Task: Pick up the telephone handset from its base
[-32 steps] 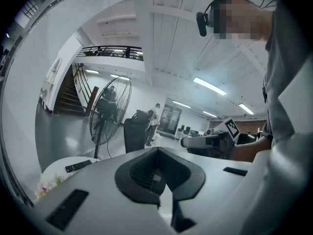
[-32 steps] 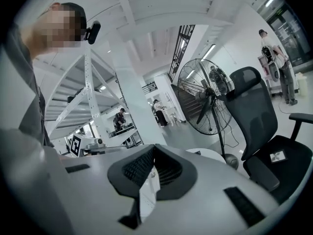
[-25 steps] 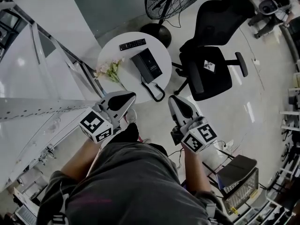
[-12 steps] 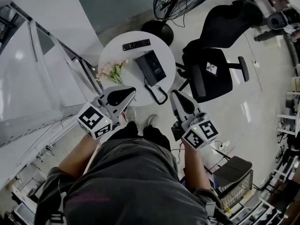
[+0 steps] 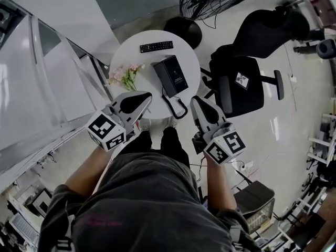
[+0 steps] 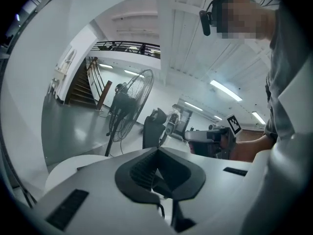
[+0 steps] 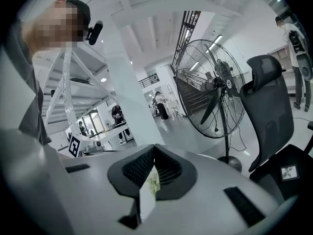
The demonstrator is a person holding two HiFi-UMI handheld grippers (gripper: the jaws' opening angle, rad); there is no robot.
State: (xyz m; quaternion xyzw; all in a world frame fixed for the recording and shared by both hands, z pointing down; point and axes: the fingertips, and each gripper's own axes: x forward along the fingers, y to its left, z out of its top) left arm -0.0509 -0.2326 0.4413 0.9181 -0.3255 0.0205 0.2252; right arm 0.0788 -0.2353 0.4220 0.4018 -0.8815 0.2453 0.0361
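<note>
Grey short-slv tee [image 5: 142,203], blk trousers [image 5: 176,146], blk headset [image 6: 208,16].

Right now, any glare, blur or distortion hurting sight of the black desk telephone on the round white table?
Head view: fisheye bends the edges, but the black desk telephone on the round white table is sharp; glare streaks the glossy floor. Left gripper view: dark vignette, ceiling strip lights blown out. Right gripper view: same vignette; black standing fan sharp.

telephone [image 5: 171,75] on the table [image 5: 126,51]: black plastic, matt. table top: white, smooth, faint sheen. floor [image 5: 294,119] around the table: pale, glossy. chair [image 5: 252,96] right of the table: black cloth.
</note>
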